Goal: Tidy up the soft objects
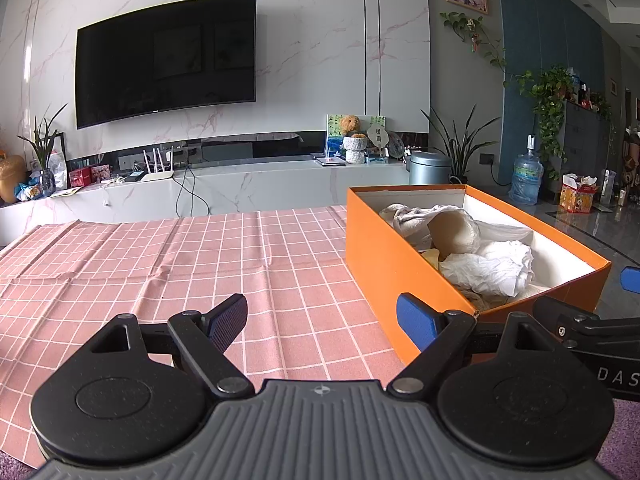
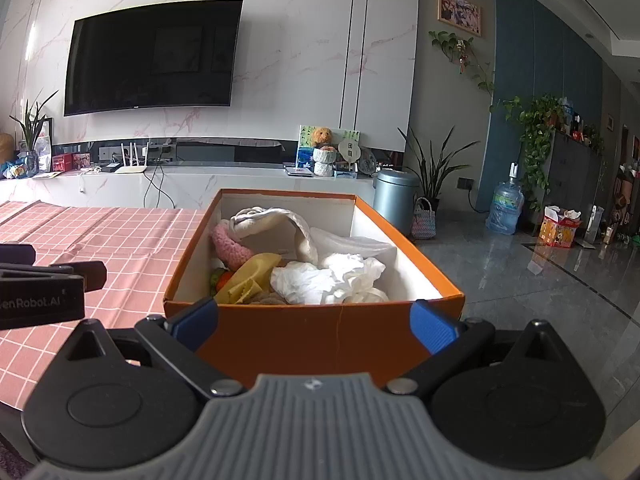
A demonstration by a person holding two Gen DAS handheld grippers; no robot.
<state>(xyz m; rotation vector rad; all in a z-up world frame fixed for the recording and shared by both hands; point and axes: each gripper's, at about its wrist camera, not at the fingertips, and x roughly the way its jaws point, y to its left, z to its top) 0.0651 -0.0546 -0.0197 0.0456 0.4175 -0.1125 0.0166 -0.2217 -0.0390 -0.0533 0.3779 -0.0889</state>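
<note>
Orange box (image 2: 312, 336) w/ soft items betw. right gripper (image 2: 316, 322) fingers, untouched.

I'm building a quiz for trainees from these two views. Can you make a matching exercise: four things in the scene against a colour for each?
Things:
1. box
2. knitted piece
3. crumpled paper
4. folded cloth

Colours:
A. white
B. yellow
C. orange
D. pink

Pairs: 1-C, 2-D, 3-A, 4-B. All three soft items lie inside the box, which stands on the checked tablecloth.
</note>
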